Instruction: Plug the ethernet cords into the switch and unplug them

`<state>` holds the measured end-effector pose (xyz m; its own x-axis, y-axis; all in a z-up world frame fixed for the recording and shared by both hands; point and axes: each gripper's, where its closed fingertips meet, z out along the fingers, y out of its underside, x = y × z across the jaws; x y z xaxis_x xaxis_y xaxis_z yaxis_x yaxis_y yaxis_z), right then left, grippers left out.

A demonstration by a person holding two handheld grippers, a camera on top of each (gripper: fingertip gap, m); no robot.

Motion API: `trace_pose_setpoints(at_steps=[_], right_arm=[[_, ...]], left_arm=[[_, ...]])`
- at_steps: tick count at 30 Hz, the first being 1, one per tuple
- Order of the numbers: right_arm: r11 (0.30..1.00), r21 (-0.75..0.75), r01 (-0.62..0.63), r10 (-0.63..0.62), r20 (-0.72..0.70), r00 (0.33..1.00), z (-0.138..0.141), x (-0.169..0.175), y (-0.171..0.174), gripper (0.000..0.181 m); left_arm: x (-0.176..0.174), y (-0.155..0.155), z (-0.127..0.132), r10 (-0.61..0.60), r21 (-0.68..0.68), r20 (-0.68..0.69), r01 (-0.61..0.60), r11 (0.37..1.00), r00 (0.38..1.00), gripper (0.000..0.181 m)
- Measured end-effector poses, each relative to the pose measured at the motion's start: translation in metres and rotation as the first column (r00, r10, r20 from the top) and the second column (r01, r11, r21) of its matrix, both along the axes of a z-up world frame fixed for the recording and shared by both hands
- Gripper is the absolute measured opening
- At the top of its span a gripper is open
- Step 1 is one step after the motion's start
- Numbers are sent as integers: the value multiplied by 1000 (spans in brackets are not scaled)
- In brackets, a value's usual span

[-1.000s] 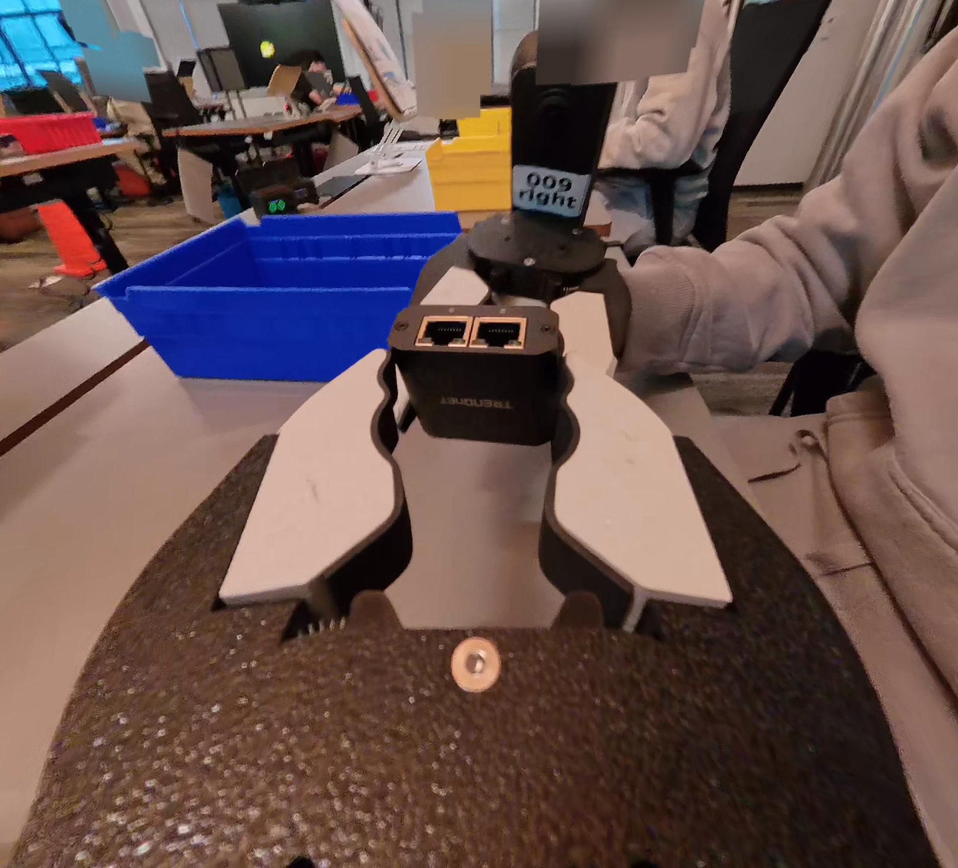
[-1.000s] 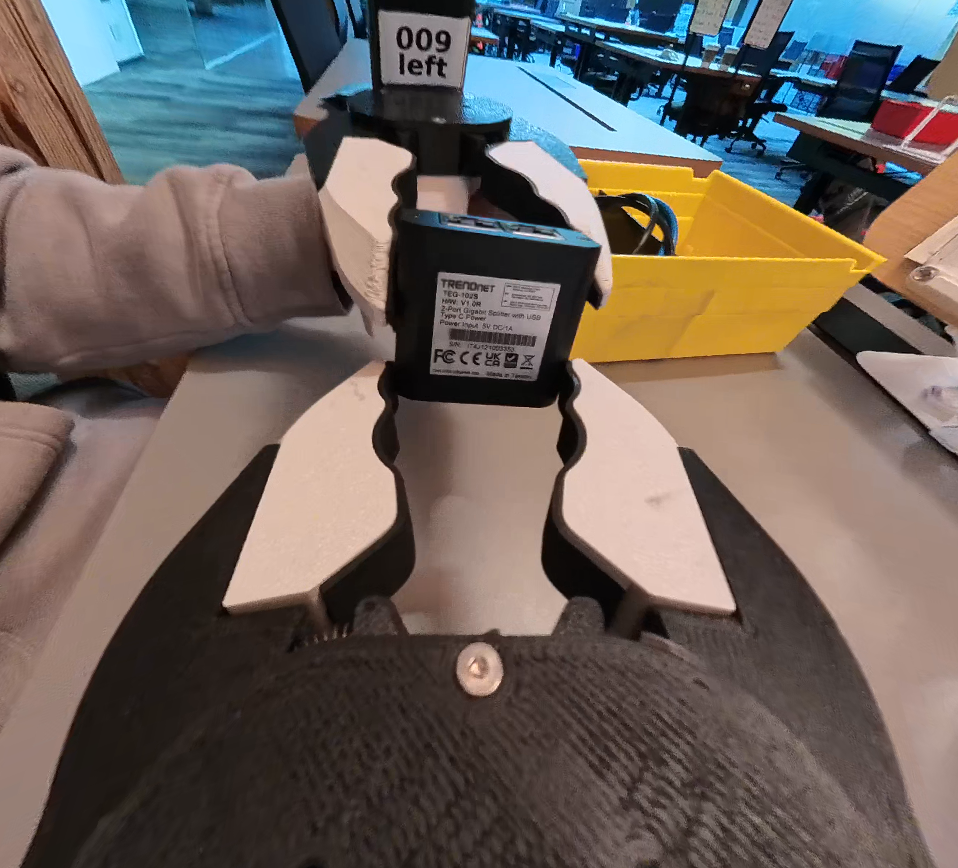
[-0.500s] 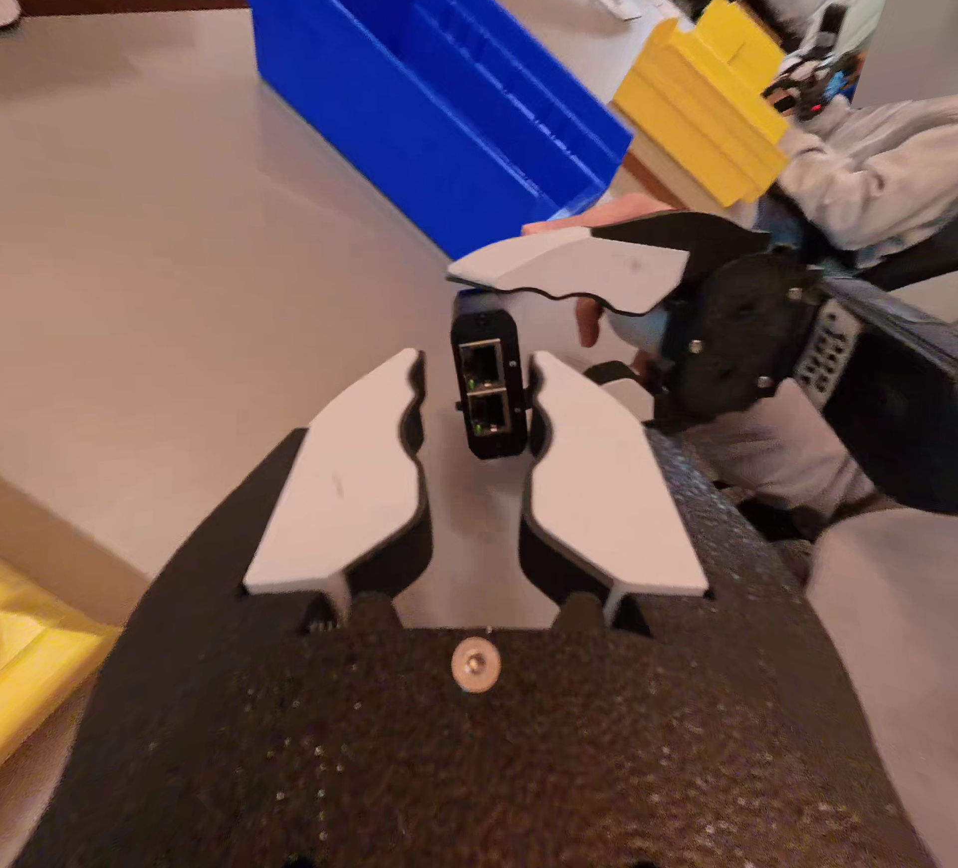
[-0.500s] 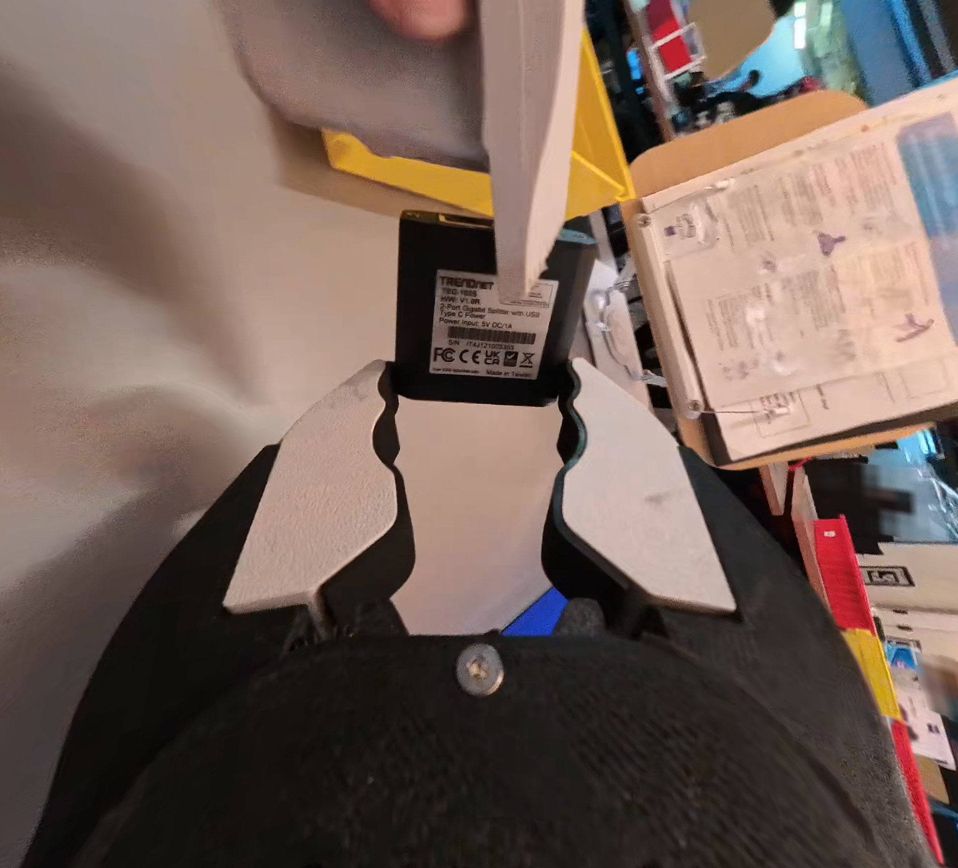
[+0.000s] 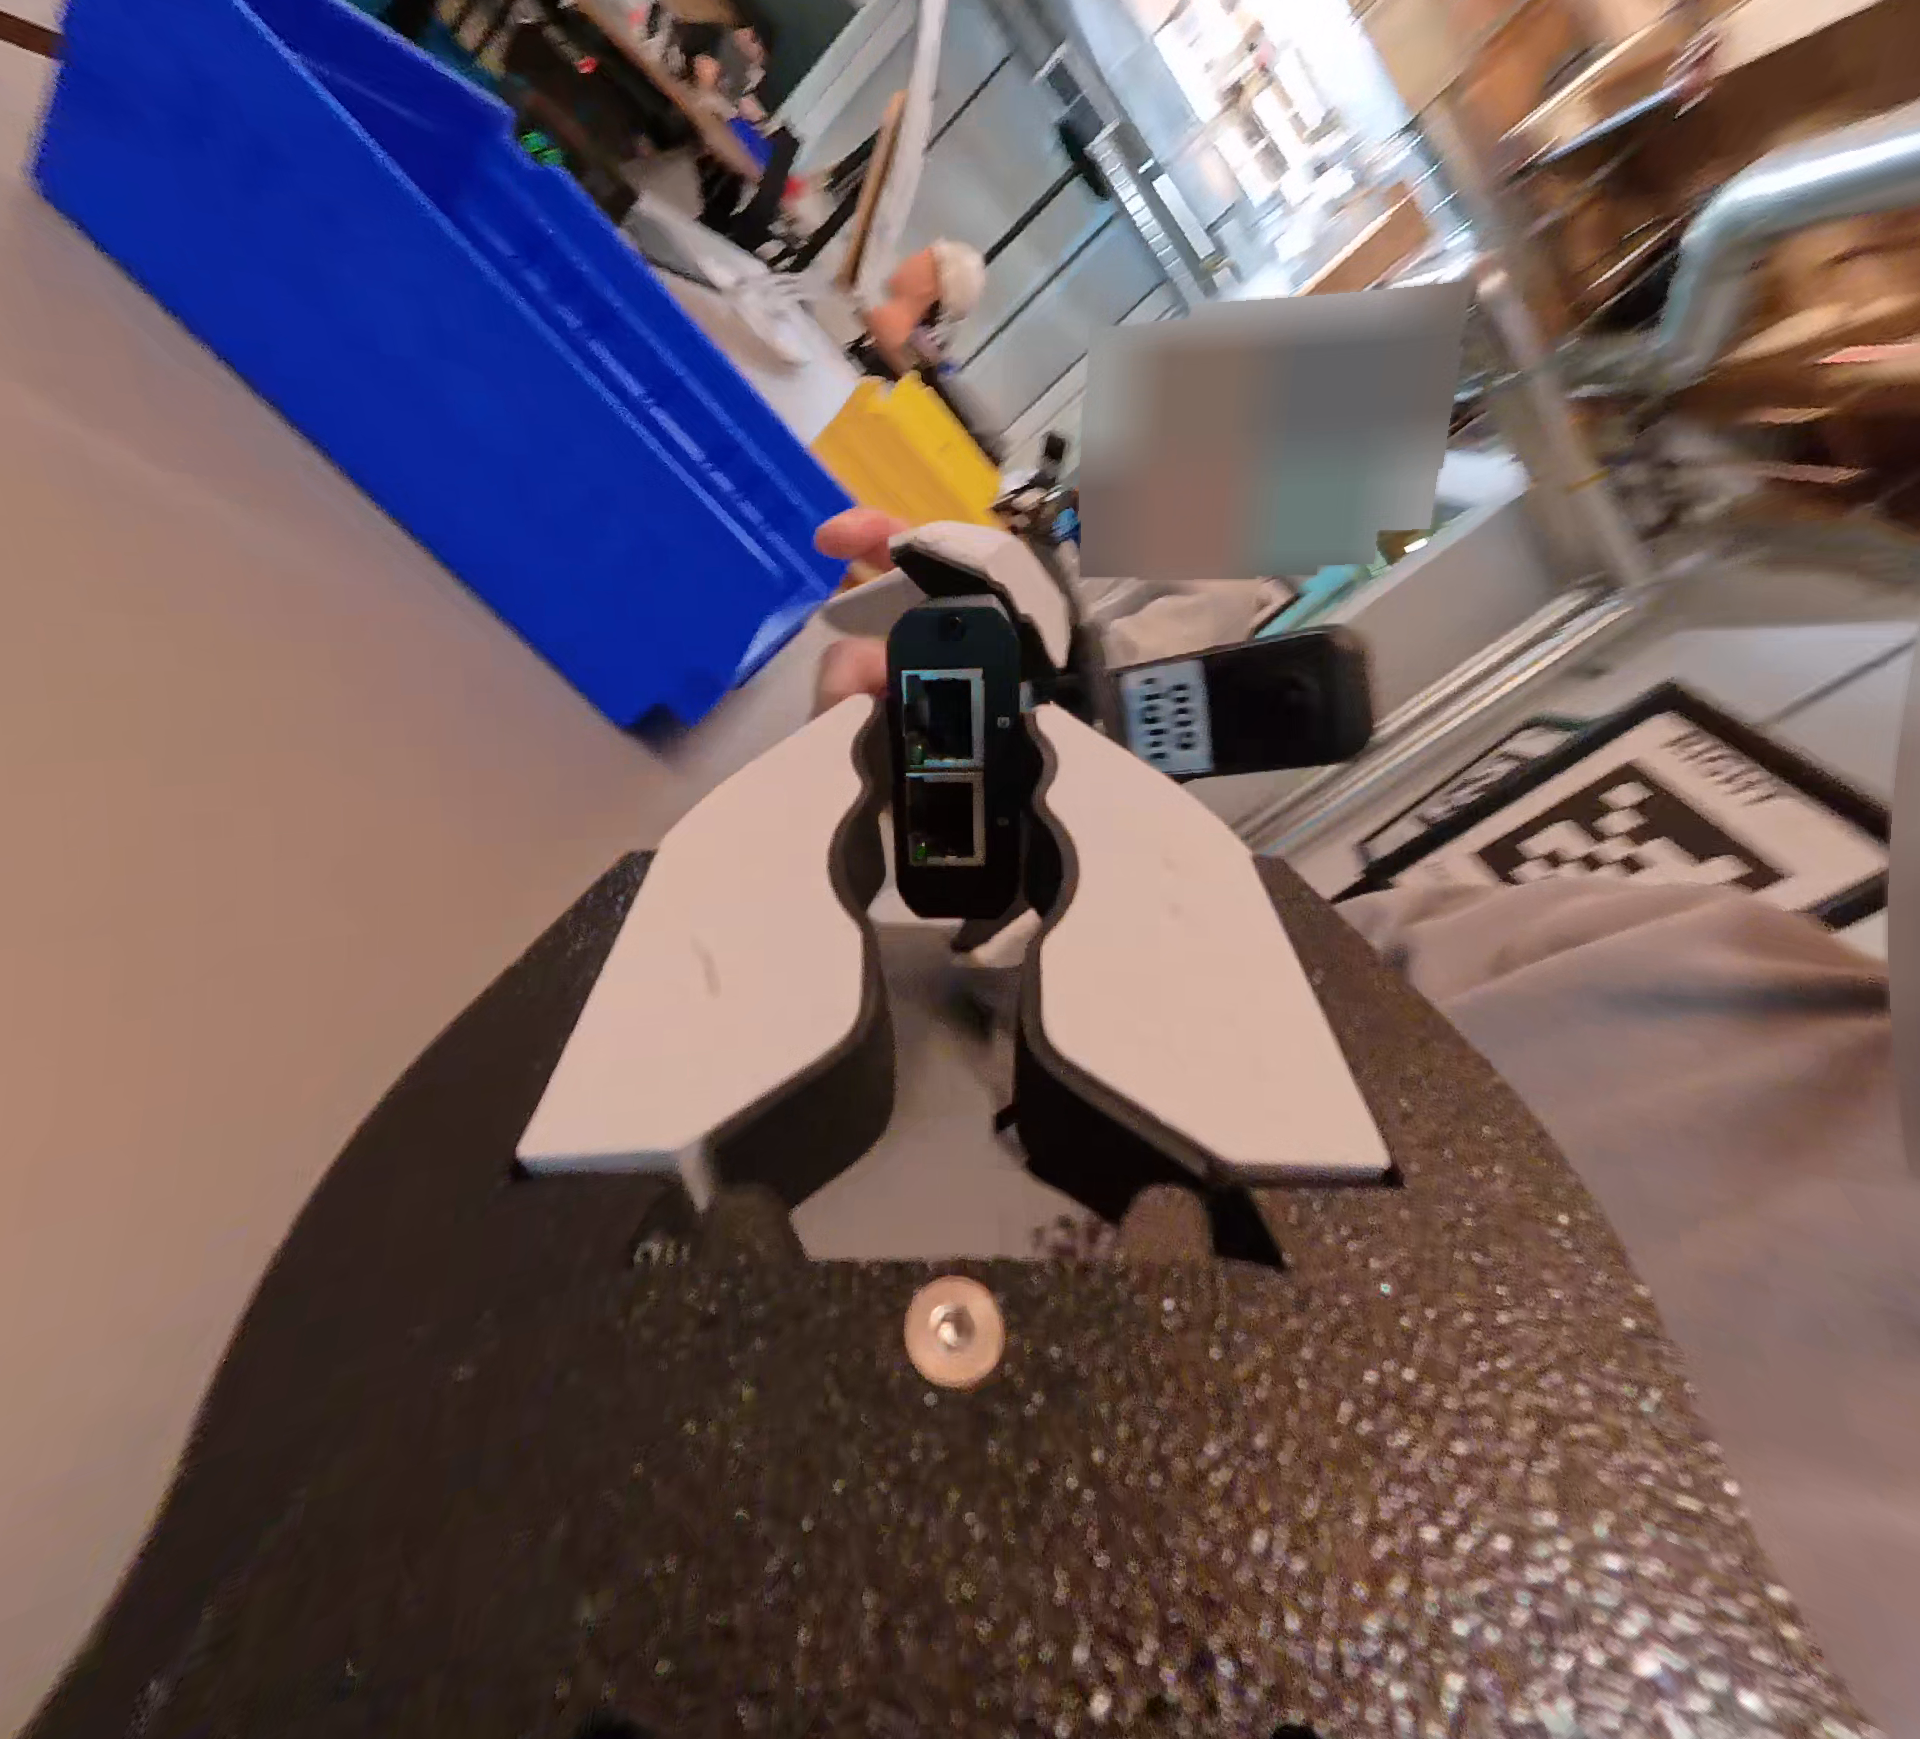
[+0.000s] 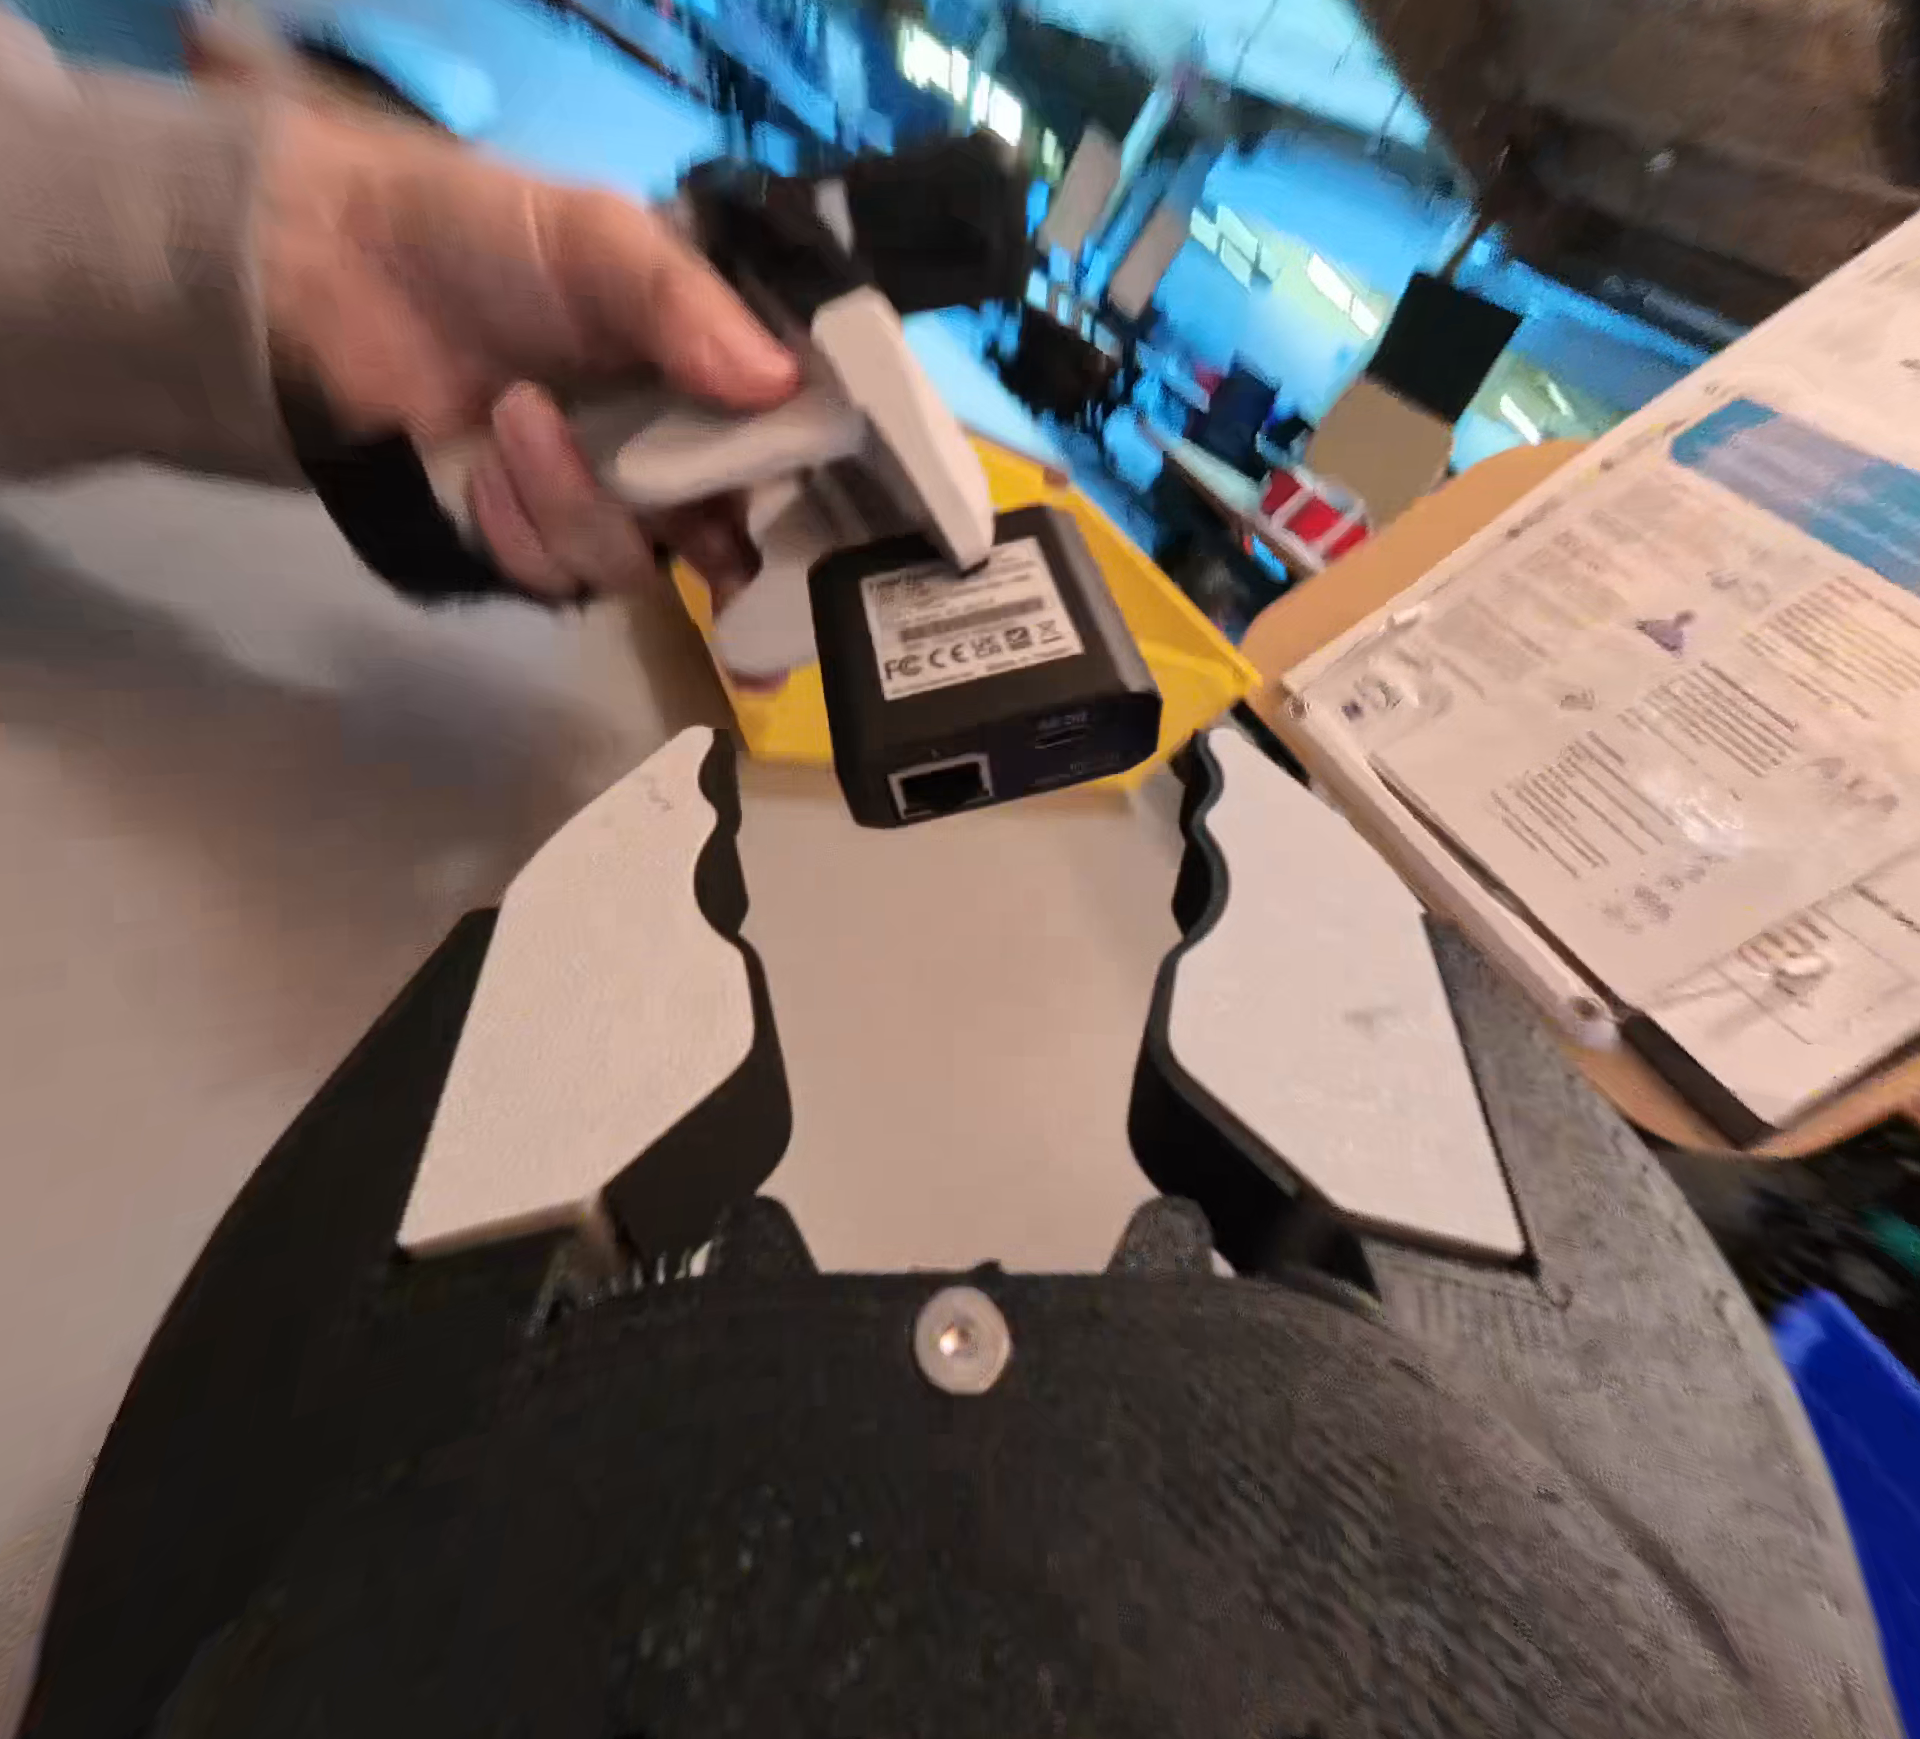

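Note:
The small black switch (image 5: pixel 948 785) is gripped between my left gripper's (image 5: pixel 951 754) fingers. Two empty ports face this camera, one above the other. In the right wrist view the switch (image 6: pixel 977 671) shows its labelled face, one empty port on its near end. A white finger (image 6: pixel 914 432) of the left gripper presses on the label, and a hand holds that gripper. My right gripper (image 6: pixel 956 754) is open, its fingers wide and clear of the switch's near end. It shows beyond the switch in the left wrist view (image 5: pixel 987 577). No ethernet cords are in view.
A blue bin (image 5: pixel 416 318) stands on the grey table (image 5: pixel 208 806) at the left, with a yellow bin (image 5: pixel 904 453) behind it. The yellow bin (image 6: pixel 1195 661) lies just past the switch. A clipboard with papers (image 6: pixel 1662 754) leans at the right. A black-and-white marker board (image 5: pixel 1621 816) lies at the right. My left and right fingertips are right by each other.
My right gripper has opened and let go of the switch, which it held one second ago. My left gripper has turned the switch so the ports stand vertical. Both views have tilted.

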<state>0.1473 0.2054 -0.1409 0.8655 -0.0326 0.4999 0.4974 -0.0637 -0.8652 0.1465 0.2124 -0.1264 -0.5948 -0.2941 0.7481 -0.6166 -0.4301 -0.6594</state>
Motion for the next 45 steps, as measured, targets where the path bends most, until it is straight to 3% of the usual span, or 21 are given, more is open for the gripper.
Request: trace_pose_setpoints(at_steps=[1,5,13,22,29,39,45], right_arm=[[996,78,-42,46,-48,998,9,-3,-3,81],[972,203,-118,135,-73,988,22,-10,-11,75],[964,198,-176,184,-21,983,18,-16,-14,63],[978,169,-125,119,50,992,19,-14,-14,62],[974,157,-161,166,-19,986,15,-14,-14,61],[989,89,-121,131,-129,983,3,-7,-9,61],[991,93,-100,108,-84,991,0,-4,-8,61]], left_arm=[[-2,-3,4,-26,-55,-2,26,998,1000,22],[-8,-17,11,-126,-185,-25,120,975,992,22],[-11,-29,6,-172,-176,-74,157,972,982,22],[-8,-29,5,-125,-146,-105,109,983,987,22],[-5,-29,-1,-103,-120,-123,88,989,987,22],[1,-24,-8,-36,-64,-151,27,998,988,22],[4,-24,-8,-22,-72,-164,10,997,986,22]])
